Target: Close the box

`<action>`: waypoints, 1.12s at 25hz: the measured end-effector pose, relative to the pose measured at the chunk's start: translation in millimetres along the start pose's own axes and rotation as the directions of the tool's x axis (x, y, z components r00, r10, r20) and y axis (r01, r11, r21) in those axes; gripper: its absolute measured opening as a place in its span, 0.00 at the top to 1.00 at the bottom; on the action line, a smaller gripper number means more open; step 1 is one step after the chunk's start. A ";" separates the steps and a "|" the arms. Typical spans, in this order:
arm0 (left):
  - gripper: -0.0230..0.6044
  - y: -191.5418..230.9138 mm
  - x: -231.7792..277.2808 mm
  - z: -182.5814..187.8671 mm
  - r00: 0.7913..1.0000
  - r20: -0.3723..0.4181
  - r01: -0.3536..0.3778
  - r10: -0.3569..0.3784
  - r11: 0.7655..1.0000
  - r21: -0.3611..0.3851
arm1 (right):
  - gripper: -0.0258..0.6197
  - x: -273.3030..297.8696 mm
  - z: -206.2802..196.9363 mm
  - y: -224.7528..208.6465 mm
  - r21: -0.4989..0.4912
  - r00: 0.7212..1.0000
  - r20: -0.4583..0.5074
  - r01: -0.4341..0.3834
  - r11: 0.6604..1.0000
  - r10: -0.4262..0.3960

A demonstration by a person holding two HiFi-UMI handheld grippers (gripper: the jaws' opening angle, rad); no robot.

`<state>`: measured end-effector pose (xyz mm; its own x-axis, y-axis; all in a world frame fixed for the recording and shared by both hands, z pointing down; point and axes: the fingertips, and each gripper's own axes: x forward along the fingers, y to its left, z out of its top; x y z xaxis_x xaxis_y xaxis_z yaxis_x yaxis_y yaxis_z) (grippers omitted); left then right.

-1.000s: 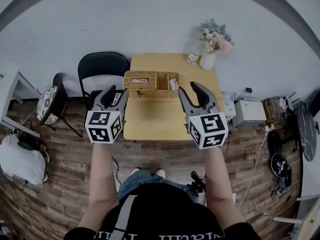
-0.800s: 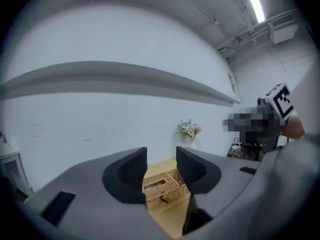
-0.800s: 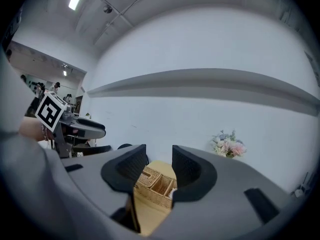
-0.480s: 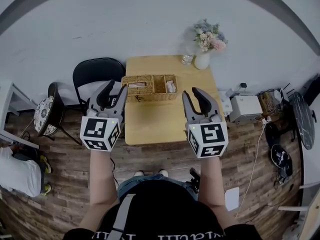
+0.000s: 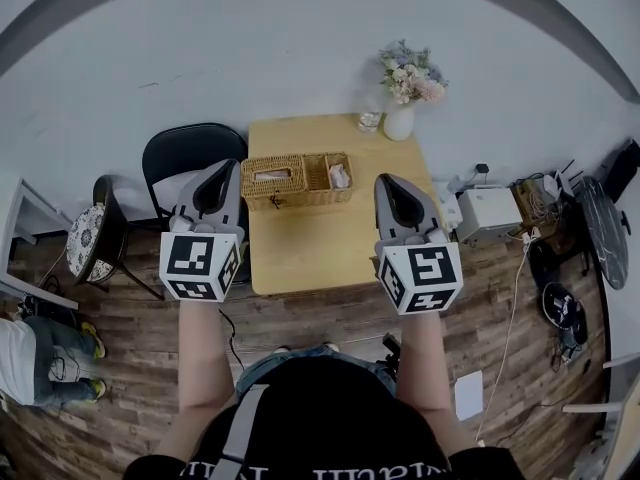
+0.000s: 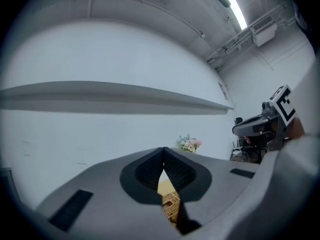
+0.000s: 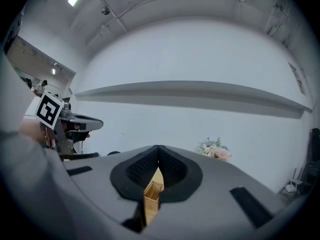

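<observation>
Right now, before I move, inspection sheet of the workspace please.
Surface: wooden table, bare near edge.
Job's things: wicker box, far middle of table; right end open, something white inside.
Clutter: flower vase and small glass, far right corner.
Tools: left tool and right tool just closed, nothing between, both short of the box.
Cables: white cable on floor at right.
Surroundings: black chair left of table; patterned stool beyond; person at left edge.
</observation>
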<state>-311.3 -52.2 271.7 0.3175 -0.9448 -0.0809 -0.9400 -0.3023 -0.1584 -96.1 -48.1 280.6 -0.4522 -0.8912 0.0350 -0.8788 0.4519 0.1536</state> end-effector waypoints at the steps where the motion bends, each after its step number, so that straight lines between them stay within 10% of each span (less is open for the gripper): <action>1: 0.94 -0.6 0.3 2.5 1.000 0.005 -0.001 0.001 1.000 0.008 | 0.94 -0.5 1.6 0.1 0.005 1.000 0.008 -0.003 1.000 0.003; 28: 0.94 -3.3 -3.5 23.4 0.999 0.039 -0.019 0.016 0.997 0.080 | 0.94 -5.6 7.5 7.1 -0.002 0.999 0.035 -0.021 1.000 0.021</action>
